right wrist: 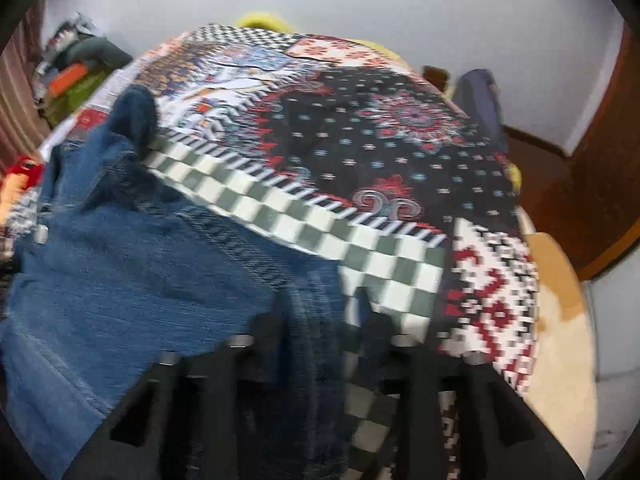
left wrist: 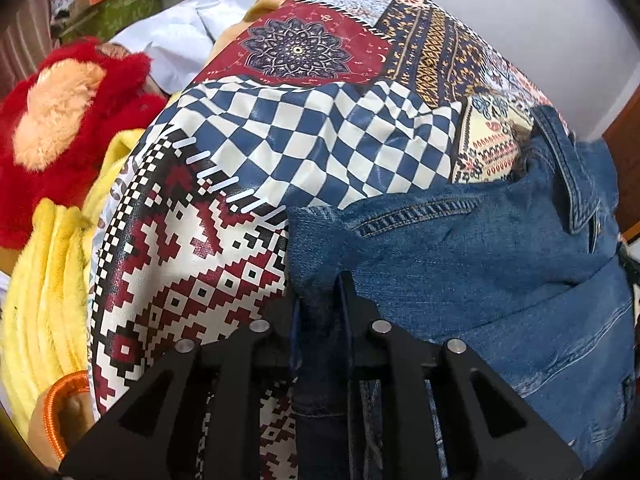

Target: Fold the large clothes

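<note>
On the patterned cloth (left wrist: 320,140) covering the bench, the denim garment (left wrist: 480,260) is lying rumpled, its collar bunched at the far side. Going left to right, the left tool (left wrist: 320,304) is pinching a denim edge between pressed fingers, and the right tool (right wrist: 320,312) is likewise clamping denim, though blur is softening that view. The slick cloth is probably risking being dragged along, and a thin hem is liable to be slipping free.

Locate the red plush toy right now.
The red plush toy sits at the left edge of the left wrist view, beside the patterned cloth, above the yellow fleece and below a white garment.
</note>
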{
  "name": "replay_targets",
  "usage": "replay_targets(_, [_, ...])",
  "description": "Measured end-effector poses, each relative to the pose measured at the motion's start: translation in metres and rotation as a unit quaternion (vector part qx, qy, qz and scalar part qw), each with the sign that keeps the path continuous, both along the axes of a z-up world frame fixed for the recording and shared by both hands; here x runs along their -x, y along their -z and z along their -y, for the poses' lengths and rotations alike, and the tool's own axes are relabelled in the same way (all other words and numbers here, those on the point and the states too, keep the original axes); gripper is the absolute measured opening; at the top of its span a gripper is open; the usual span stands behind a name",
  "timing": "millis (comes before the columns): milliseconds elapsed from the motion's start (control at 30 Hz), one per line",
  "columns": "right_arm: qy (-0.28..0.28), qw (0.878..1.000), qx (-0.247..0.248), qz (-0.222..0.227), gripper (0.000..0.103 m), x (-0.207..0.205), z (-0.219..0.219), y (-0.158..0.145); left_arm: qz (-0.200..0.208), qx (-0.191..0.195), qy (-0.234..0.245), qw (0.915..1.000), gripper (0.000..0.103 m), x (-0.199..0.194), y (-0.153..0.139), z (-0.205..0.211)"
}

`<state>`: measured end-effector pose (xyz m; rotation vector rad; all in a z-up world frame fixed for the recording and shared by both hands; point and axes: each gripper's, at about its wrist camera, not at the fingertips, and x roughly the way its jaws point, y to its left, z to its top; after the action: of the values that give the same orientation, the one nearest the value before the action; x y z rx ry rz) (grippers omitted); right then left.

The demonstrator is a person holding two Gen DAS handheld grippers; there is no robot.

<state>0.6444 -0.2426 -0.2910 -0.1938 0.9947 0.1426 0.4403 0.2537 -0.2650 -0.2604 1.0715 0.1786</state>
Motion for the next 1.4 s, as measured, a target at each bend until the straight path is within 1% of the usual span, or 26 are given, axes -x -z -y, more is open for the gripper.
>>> replay_targets(33, [0.008, 1.000, 0.013, 0.004, 0.090, -0.001, 0.001, 0.000, -0.002, -0.008, 0.002, 1.0000, 0.019, 0.000, -0.001, 0.002])
replay_targets(67, [0.010, 1.000, 0.012, 0.005, 0.090, 0.001, 0.004, -0.001, -0.007, -0.015, 0.004, 0.9999, 0.020, 0.001, -0.001, 0.005])
replay_targets(100, [0.010, 1.000, -0.001, -0.004, 0.090, 0.002, 0.009, -0.002, -0.013, -0.023, 0.008, 0.9996, 0.021, 0.001, -0.002, 0.008])
replay_targets(200, [0.013, 1.000, -0.019, -0.014, 0.090, 0.010, 0.016, -0.012, -0.028, -0.049, 0.022, 0.9982, 0.027, 0.006, -0.007, 0.018])
replay_targets(267, [0.010, 1.000, -0.018, -0.008, 0.090, 0.019, 0.017, -0.024, -0.030, -0.061, 0.027, 0.9973, 0.031, 0.011, -0.013, 0.023])
replay_targets(333, [-0.002, 1.000, -0.010, 0.003, 0.090, 0.031, 0.014, -0.041, -0.021, -0.064, 0.035, 0.9971, 0.036, 0.019, -0.027, 0.030])
replay_targets(400, [-0.017, 1.000, -0.009, 0.021, 0.090, 0.050, 0.011, -0.063, -0.006, -0.066, 0.037, 0.9971, 0.043, 0.027, -0.043, 0.036])
replay_targets(467, [-0.025, 0.999, -0.015, 0.035, 0.090, 0.062, 0.008, -0.082, 0.020, -0.069, 0.038, 0.9967, 0.055, 0.041, -0.067, 0.042])
replay_targets(533, [-0.031, 0.998, -0.032, 0.047, 0.090, 0.080, 0.007, -0.104, 0.044, -0.072, 0.040, 0.9957, 0.058, 0.053, -0.089, 0.049])
replay_targets(633, [-0.049, 0.995, -0.059, 0.056, 0.090, 0.108, 0.004, -0.137, 0.073, -0.066, 0.054, 0.9937, 0.058, 0.070, -0.122, 0.062])
replay_targets(700, [-0.062, 0.993, -0.073, 0.070, 0.090, 0.130, 0.002, -0.158, 0.098, -0.069, 0.062, 0.9908, 0.060, 0.086, -0.145, 0.072])
replay_targets(767, [-0.073, 0.990, -0.083, 0.089, 0.090, 0.156, 0.000, -0.179, 0.128, -0.074, 0.069, 0.9866, 0.067, 0.106, -0.169, 0.084])
replay_targets(867, [-0.085, 0.986, -0.093, 0.108, 0.091, 0.188, -0.001, -0.202, 0.162, -0.078, 0.077, 0.9808, 0.075, 0.134, -0.192, 0.097])
replay_targets(933, [-0.091, 0.984, -0.099, 0.117, 0.092, 0.212, -0.002, -0.213, 0.180, -0.078, 0.083, 0.9770, 0.076, 0.155, -0.206, 0.106])
replay_targets(1000, [-0.093, 0.983, -0.104, 0.122, 0.094, 0.232, -0.002, -0.218, 0.194, -0.075, 0.087, 0.9742, 0.079, 0.174, -0.214, 0.112])
replay_targets(1033, [-0.094, 0.982, -0.104, 0.122, 0.094, 0.242, -0.002, -0.218, 0.197, -0.073, 0.087, 0.9738, 0.083, 0.181, -0.217, 0.114])
replay_targets(1067, [-0.094, 0.983, -0.104, 0.121, 0.094, 0.250, -0.002, -0.217, 0.200, -0.072, 0.086, 0.9734, 0.087, 0.190, -0.217, 0.116])
replay_targets(1167, [-0.093, 0.985, -0.094, 0.113, 0.094, 0.279, -0.003, -0.209, 0.197, -0.071, 0.082, 0.9744, 0.093, 0.212, -0.213, 0.121])
replay_targets(1267, [-0.095, 0.986, -0.088, 0.105, 0.094, 0.306, -0.002, -0.196, 0.181, -0.066, 0.078, 0.9782, 0.098, 0.232, -0.203, 0.124])
replay_targets(1367, [-0.093, 0.988, -0.080, 0.093, 0.094, 0.329, 0.000, -0.177, 0.154, -0.056, 0.072, 0.9838, 0.099, 0.248, -0.184, 0.124])
replay_targets(1400, [-0.091, 0.989, -0.078, 0.087, 0.094, 0.336, 0.000, -0.169, 0.137, -0.054, 0.070, 0.9866, 0.099, 0.253, -0.173, 0.124])
